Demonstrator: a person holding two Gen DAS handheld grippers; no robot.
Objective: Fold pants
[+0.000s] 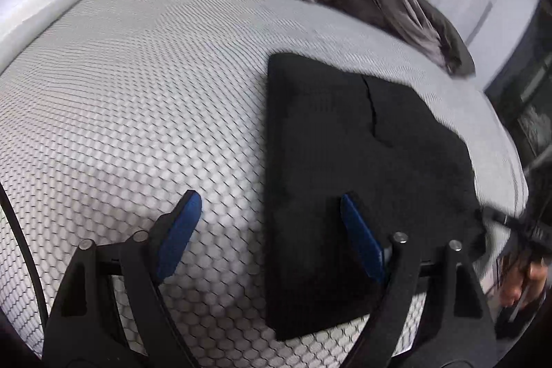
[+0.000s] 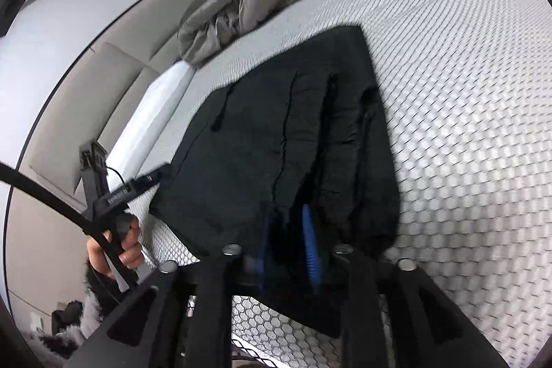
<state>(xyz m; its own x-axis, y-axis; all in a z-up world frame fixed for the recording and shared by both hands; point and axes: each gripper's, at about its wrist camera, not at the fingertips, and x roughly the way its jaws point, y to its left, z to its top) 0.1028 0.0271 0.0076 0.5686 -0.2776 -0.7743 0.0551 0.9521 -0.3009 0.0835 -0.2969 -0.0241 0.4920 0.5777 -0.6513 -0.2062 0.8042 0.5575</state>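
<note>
The right claw (image 2: 288,247) is pinching the near edge of the black pants (image 2: 293,140), which lie folded on the bed (image 2: 465,92) mid-frame, while the left claw (image 1: 272,230) hangs wide apart; the pants look soft, floppy and light, best grabbed by edges or corners.

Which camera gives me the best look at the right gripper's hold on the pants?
The right wrist view: the right gripper sits nearly closed with black pants fabric bunched between its blue fingers. The left wrist view shows only its blurred edge beside the pants.
</note>
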